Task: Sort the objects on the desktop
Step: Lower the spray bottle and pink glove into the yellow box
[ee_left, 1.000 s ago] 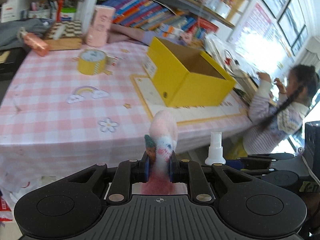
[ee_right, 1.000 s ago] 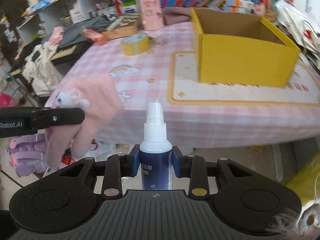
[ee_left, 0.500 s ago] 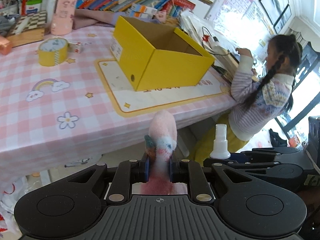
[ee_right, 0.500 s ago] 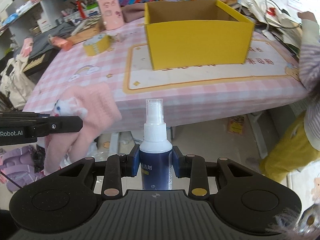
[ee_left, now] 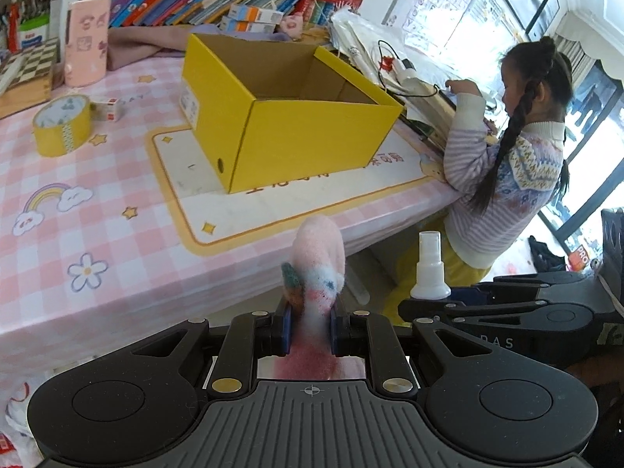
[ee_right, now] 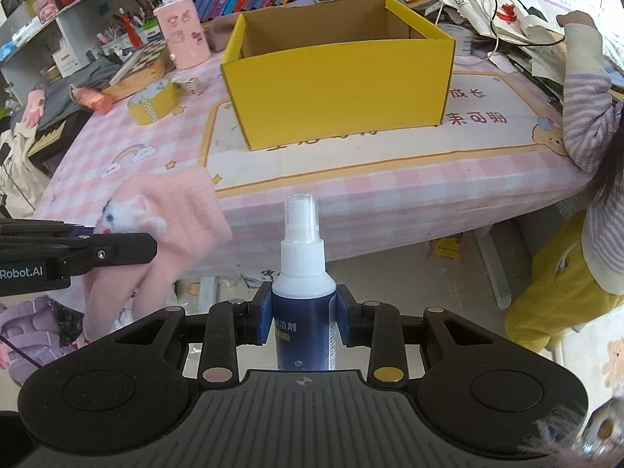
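At the bottom centre of the left wrist view, the left gripper (ee_left: 310, 325) pinches a pink glove (ee_left: 318, 269); in the right wrist view, the right gripper (ee_right: 303, 319) clamps a spray bottle (ee_right: 302, 273) upright, bottom centre; beyond both, mid-frame, the open yellow box (ee_right: 339, 89) stands on the pink checked table (ee_right: 390, 187); a tape roll (ee_left: 62, 124) lies at the far left.

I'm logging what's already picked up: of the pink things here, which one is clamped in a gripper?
The fuzzy pink glove, pinched in the left gripper. The pink cylinder just stands upright on the table near the books.
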Available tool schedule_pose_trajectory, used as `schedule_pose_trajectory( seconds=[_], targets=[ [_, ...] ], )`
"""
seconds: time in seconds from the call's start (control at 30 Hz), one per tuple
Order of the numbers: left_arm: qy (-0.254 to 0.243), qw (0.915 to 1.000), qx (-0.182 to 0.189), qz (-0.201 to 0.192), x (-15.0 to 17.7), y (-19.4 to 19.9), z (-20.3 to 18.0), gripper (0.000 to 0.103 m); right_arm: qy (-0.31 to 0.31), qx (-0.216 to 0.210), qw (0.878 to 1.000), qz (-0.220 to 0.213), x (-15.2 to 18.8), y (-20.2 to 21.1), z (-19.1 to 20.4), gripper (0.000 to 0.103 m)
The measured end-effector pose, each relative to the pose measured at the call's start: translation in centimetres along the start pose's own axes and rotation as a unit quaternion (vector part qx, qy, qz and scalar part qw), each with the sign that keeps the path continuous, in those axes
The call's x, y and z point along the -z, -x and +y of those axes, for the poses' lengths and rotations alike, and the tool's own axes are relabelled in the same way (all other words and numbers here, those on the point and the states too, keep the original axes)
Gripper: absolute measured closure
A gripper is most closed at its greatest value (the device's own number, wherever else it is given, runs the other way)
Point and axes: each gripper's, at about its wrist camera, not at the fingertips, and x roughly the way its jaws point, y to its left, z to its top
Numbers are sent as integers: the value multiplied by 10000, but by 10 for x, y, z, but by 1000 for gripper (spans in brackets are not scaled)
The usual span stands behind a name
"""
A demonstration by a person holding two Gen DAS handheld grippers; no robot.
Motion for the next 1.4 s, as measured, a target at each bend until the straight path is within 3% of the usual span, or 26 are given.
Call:
schedule_pose_trajectory(
  seconds=[0.53, 0.9, 1.2, 1.4],
  targets=[
    [-315, 9994, 139, 61, -33, -48, -55, 86, -63, -56, 9999, -80, -24, -1, -68, 73],
    [-265, 9995, 97, -133, -60, -73, -84, 86, -113, -135, 9998, -130, -40, -4, -116, 73],
    [-157, 9977, 26, -657, -88, -64, -100, 86, 9, -415, 9984, -386, -64, 3, -134, 73],
    [-71, 9925, -137, -1210, -114, -48, -99, 86, 59, -651, 9941, -864, -97, 14, -135, 73]
  ],
)
